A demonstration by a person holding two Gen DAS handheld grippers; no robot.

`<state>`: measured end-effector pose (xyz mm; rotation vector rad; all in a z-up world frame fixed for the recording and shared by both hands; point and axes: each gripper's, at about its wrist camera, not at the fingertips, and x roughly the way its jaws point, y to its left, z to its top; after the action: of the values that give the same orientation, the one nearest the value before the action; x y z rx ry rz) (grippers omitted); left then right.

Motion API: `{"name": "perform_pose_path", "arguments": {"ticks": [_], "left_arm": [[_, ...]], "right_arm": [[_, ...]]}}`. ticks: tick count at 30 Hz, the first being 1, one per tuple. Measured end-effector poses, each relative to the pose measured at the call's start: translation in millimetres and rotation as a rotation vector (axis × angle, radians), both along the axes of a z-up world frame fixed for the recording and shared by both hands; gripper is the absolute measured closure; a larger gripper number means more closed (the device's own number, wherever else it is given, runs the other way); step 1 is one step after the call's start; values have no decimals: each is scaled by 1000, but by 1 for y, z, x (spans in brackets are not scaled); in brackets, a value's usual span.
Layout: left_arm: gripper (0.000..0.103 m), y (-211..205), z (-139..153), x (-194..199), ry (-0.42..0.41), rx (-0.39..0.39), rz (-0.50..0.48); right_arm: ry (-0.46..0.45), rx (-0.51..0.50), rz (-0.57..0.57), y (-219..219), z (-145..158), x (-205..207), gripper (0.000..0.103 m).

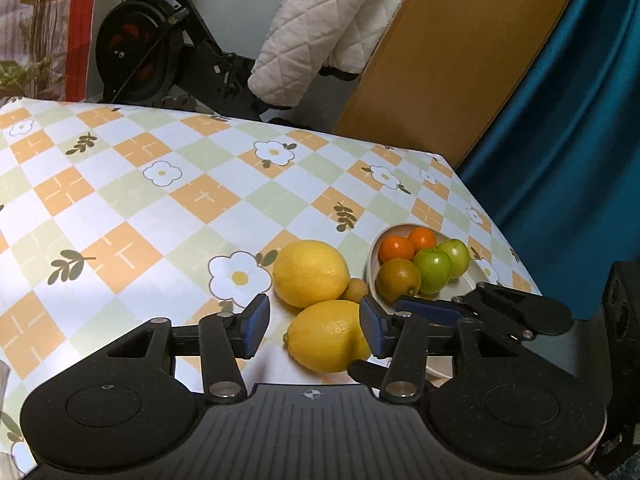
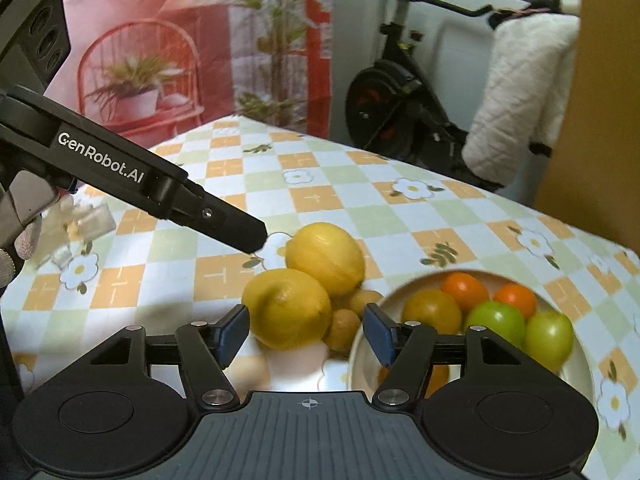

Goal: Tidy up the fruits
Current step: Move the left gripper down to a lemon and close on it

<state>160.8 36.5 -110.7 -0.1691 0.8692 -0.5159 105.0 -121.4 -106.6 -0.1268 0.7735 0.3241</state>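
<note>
While both grippers tilt down, left gripper (image 1: pixel 314 326) and right gripper (image 2: pixel 306 334) fingers stand apart — empty — over lemons (image 1: pixel 310 273).

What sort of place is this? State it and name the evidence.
Probably a room in a home, not a lab: an exercise bike draped with a quilted blanket, a table with a floral checked tablecloth, and a printed plant backdrop.
</note>
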Motion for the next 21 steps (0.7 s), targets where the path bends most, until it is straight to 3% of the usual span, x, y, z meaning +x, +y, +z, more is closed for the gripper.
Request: {"name": "perform_pose_path", "arguments": {"ticks": [9, 21], "left_arm": [[48, -2, -9, 2, 21, -28, -11], [47, -12, -26, -4, 66, -42, -56]], "right_arm": [[21, -31, 56, 17, -11, 18, 45], [45, 17, 28, 11, -16, -3, 47]]}}
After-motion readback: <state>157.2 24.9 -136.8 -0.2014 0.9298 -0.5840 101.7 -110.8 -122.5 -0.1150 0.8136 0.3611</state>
